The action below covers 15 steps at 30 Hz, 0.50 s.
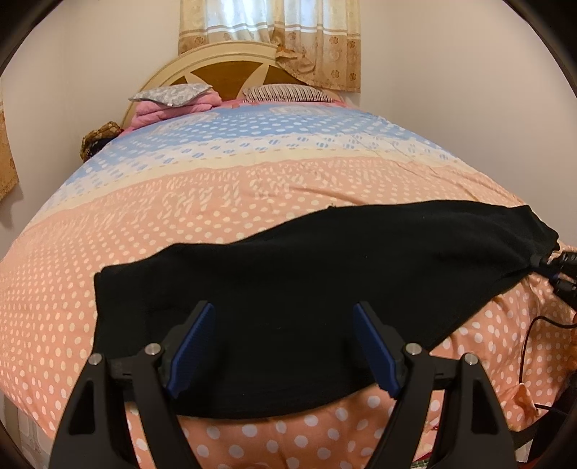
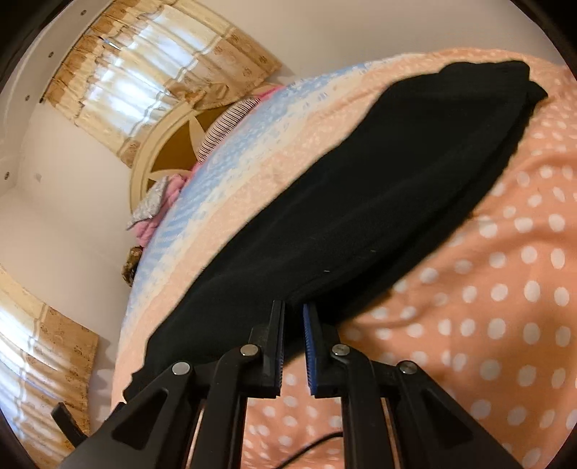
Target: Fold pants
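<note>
Black pants lie stretched across the near part of a bed with a peach polka-dot cover. My left gripper is open, its blue pads spread wide just over the near edge of the pants. My right gripper is nearly closed on the end of the pants, with cloth between its pads. The right gripper also shows in the left wrist view at the far right end of the pants.
Pillows and a pink blanket lie by the headboard. Curtains hang behind it. A black cable runs along the bed's right side. Walls flank the bed.
</note>
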Available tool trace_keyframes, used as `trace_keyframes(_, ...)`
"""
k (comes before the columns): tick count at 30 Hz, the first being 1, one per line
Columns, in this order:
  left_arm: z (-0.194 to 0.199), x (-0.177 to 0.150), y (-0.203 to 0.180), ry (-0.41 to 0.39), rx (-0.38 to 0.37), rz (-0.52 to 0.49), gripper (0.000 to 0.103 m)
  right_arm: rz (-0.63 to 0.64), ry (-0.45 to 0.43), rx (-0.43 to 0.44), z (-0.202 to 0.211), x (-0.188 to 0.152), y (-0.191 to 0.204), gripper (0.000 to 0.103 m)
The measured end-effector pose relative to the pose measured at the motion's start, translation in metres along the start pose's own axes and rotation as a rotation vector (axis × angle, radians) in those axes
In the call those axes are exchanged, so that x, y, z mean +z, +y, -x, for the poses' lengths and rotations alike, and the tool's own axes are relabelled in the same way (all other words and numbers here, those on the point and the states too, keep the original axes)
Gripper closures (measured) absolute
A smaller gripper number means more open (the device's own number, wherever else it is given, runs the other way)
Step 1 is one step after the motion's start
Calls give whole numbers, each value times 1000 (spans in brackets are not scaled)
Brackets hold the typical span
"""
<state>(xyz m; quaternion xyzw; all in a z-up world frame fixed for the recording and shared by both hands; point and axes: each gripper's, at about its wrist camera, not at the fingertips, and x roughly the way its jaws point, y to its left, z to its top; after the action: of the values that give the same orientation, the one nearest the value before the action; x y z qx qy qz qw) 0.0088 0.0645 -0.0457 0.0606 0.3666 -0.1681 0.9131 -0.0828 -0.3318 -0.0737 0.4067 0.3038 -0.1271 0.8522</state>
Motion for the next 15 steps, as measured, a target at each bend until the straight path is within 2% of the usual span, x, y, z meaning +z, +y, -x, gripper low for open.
trace_keyframes(3, 2, -1, -2, -3, 8, -14, 22, -94, 87, 6, -17, -3, -16, 93)
trace_keyframes(6, 5, -1, 1, -18, 21, -15, 22, -161, 74, 89, -9, 0, -22, 92)
trace_keyframes(8, 8, -2, 2, -27, 22, -30, 22, -133, 43, 126, 0, 5, -12, 70)
trace_keyframes(9, 10, -3, 0, -32, 30, -52, 22, -108, 36, 129, 4, 5, -6, 41)
trace_keyframes(10, 12, -6, -3, -41, 45, -91, 22, -78, 24, 132, 7, 4, 3, 27)
trace_keyframes(12, 16, -12, -4, -41, 44, -132, 22, -28, 34, 165, 8, -4, 20, 27)
trace_keyframes(15, 25, -25, 7, -19, 5, -122, 22, 82, 147, 214, -11, -29, 54, 27)
